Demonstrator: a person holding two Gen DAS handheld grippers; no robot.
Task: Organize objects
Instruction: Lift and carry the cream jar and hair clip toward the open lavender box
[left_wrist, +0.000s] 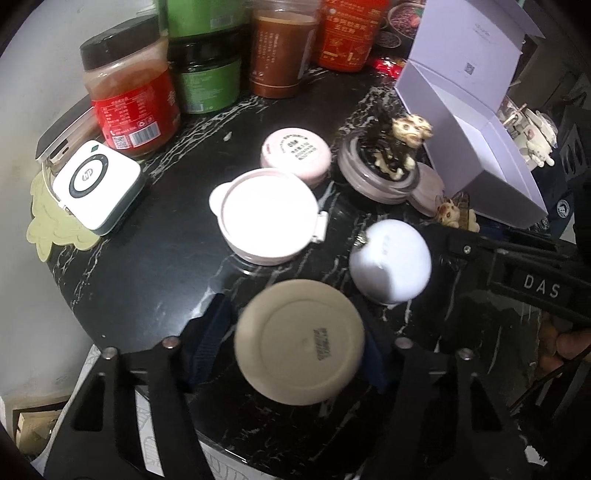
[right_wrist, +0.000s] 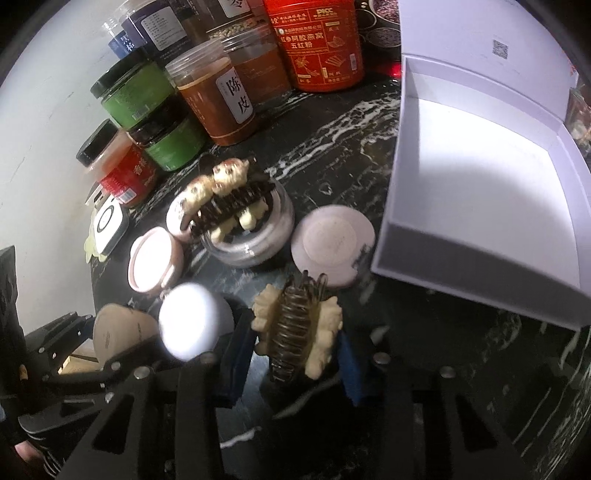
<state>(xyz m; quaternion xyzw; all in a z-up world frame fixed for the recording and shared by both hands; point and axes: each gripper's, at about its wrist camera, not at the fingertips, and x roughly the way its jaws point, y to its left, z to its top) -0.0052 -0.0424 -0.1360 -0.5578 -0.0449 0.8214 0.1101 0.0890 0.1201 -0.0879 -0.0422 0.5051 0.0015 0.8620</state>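
My left gripper (left_wrist: 299, 347) is shut on a beige round case (left_wrist: 300, 341), held above the black marble table (left_wrist: 147, 251); it also shows in the right wrist view (right_wrist: 122, 332). My right gripper (right_wrist: 291, 354) is shut on a cream bear hair claw (right_wrist: 297, 326). A white round compact (left_wrist: 390, 260) lies beside both grippers. A pink bear-eared case (left_wrist: 267, 216), a small pink round case (left_wrist: 295, 153) and a clear jar (right_wrist: 247, 236) with a second bear hair claw (right_wrist: 225, 199) on top stand behind. An open white box (right_wrist: 480, 177) sits at the right.
Several jars and canisters stand along the back, among them a red-labelled jar (left_wrist: 129, 107), green jars (left_wrist: 207, 81) and a red canister (right_wrist: 317, 44). A white square device (left_wrist: 98, 186) lies on a green mat at the left. A pale lid (right_wrist: 332, 245) lies near the box.
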